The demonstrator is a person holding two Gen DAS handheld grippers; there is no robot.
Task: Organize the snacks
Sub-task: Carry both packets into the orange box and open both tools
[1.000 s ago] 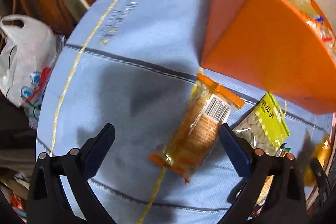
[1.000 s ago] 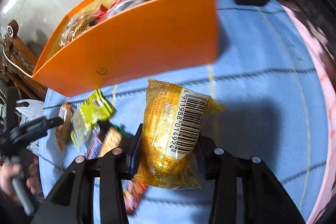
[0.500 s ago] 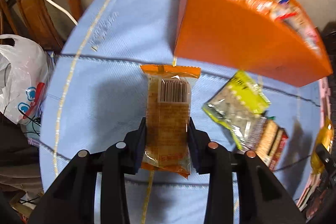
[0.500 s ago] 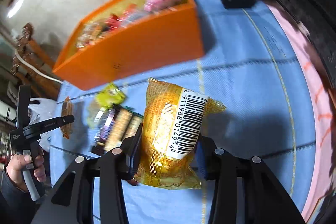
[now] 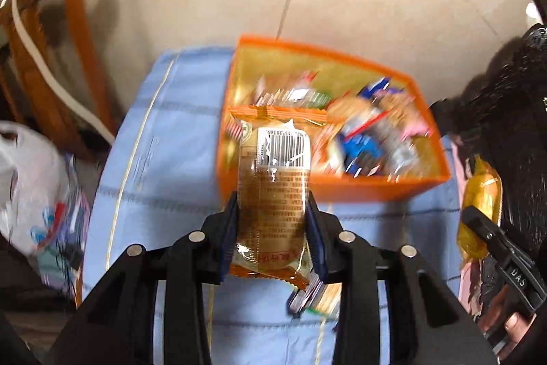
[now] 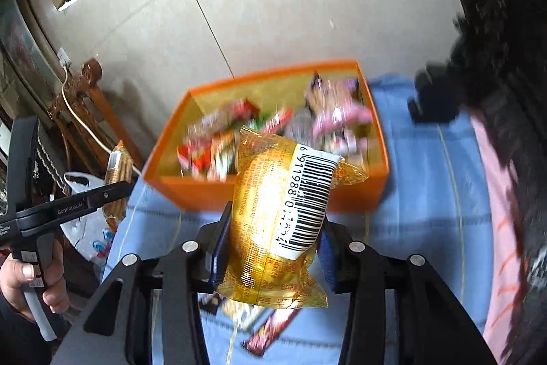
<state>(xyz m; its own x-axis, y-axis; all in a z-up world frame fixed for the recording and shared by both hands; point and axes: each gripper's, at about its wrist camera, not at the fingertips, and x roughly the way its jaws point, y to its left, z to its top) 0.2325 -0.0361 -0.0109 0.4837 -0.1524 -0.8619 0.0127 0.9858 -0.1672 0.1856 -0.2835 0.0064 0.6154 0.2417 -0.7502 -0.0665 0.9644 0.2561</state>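
Observation:
An orange box (image 5: 355, 192) (image 6: 273, 192) full of mixed snack packets stands at the far side of the blue cloth. My left gripper (image 5: 271, 221) is shut on an orange-ended clear snack packet (image 5: 273, 190), held up in the air in front of the box. My right gripper (image 6: 273, 235) is shut on a golden snack packet (image 6: 273, 221) with a large barcode, also lifted in front of the box. The golden packet shows at the right of the left wrist view (image 5: 480, 204). The orange-ended packet shows at the left of the right wrist view (image 6: 118, 180).
Loose snack packets (image 6: 263, 327) lie on the blue cloth (image 6: 424, 194) below the grippers. A wooden chair (image 5: 58, 33) with a white cord and a white plastic bag (image 5: 30, 180) stand to the left. A dark fuzzy garment (image 6: 495, 33) is at the right.
Both grippers have risen with their packets, so the box's open top and contents now show. Between the two earlier frames the left gripper closed on the orange-ended packet.

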